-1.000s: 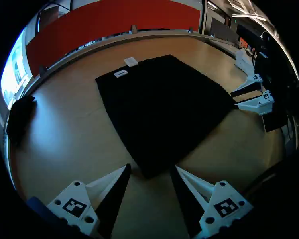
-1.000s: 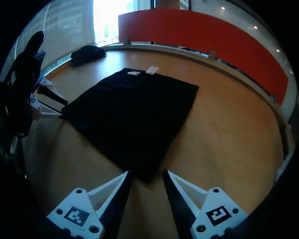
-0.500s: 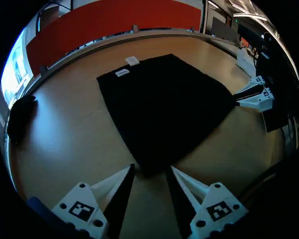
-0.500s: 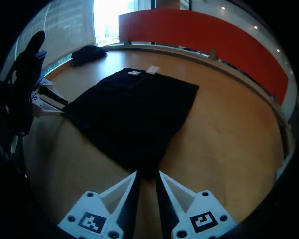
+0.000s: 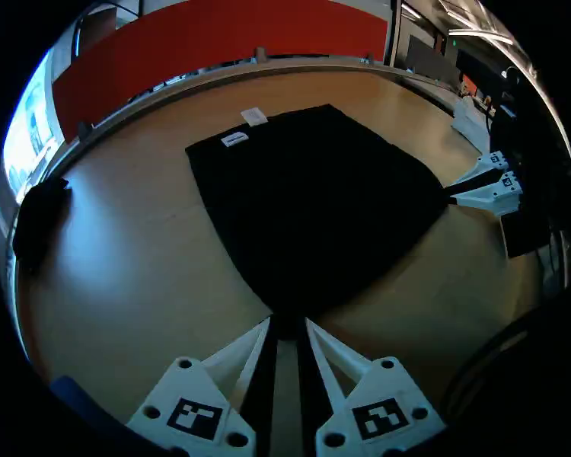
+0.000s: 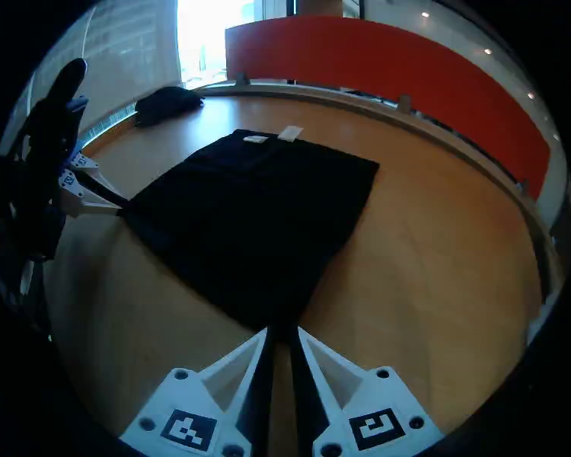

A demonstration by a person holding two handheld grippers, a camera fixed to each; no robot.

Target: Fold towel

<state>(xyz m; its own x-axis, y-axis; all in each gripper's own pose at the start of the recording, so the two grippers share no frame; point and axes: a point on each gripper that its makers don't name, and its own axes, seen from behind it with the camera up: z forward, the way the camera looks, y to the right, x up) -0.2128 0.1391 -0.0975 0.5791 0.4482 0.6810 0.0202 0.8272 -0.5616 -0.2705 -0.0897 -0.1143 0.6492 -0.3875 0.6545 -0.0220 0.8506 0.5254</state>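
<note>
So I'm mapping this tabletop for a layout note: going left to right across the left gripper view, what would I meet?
Dark bundle by the table's edge → black towel → right gripper at the towel's corner.

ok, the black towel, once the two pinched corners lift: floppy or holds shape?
Likely floppy: the towel lies dead flat on the table, thin at its edges. Probably light, so the left gripper and right gripper, each pinching a corner, should carry it. The middle will likely sag between them and drag.
</note>
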